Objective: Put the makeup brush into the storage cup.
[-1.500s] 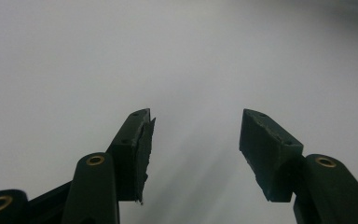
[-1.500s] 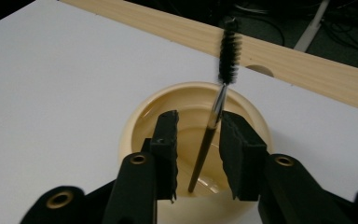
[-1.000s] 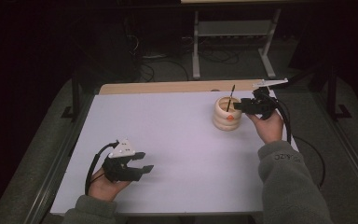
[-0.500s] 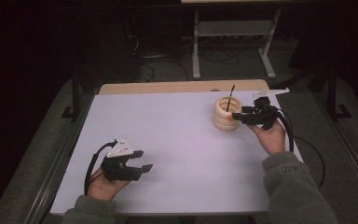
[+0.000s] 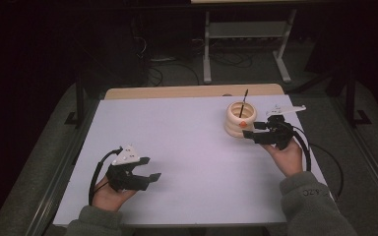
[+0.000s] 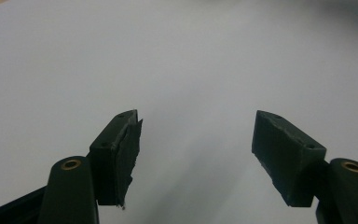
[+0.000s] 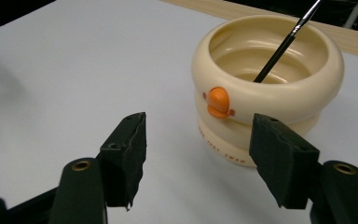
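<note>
cream pot point(image 7: 265, 88), black brush point(image 7: 284, 44) inside, right gripper point(image 7: 198, 154) near

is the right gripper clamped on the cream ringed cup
No, the right gripper is open short of the cream ringed plastic cup, its jaws touching nothing.

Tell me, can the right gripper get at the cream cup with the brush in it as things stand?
Probably yes. The right gripper sits just beside the cup, jaws open and aimed at it, with bare table between them. The brush leans inside the cup, above the jaws' path, so it should not block a side approach.
</note>
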A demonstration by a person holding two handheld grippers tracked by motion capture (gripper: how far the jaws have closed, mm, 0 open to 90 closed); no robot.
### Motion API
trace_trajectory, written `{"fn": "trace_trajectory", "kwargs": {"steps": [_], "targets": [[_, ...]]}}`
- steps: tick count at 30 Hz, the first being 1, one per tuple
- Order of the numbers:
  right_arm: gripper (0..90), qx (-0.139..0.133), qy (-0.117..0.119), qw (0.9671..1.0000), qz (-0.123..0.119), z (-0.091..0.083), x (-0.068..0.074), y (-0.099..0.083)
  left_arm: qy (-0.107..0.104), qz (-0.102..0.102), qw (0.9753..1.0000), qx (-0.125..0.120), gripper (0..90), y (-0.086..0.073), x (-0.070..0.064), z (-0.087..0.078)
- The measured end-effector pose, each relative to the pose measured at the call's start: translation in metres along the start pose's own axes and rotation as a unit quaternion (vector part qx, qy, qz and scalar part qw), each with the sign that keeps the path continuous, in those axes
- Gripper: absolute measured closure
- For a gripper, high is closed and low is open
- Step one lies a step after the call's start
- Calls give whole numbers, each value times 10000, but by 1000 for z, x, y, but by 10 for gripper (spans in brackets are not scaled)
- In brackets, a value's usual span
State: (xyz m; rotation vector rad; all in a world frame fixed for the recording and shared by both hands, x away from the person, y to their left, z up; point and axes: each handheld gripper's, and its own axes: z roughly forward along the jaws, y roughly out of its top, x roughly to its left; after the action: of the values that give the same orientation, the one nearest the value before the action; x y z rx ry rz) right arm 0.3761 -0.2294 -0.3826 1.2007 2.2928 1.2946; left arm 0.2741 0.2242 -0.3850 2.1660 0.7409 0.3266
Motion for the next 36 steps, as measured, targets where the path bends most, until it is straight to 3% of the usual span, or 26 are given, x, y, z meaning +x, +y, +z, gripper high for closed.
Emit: {"fn": "trace_trajectory", "kwargs": {"steps": [1, 15, 27, 36], "targets": [[340, 4, -3, 10000, -36, -1, 3, -3, -2, -74, 10000, -25, 307, -1, 0, 1], [306, -47, 61, 9998, -198, -8, 19, -23, 22, -118, 9999, -69, 289, -2, 0, 3], [261, -174, 151, 9997, -68, -15, 28, -39, 27, -37, 10000, 7, 282, -3, -1, 2], [243, -203, 127, 9997, -84, -20, 33, -51, 79, -97, 9999, -18, 278, -6, -3, 5]]}}
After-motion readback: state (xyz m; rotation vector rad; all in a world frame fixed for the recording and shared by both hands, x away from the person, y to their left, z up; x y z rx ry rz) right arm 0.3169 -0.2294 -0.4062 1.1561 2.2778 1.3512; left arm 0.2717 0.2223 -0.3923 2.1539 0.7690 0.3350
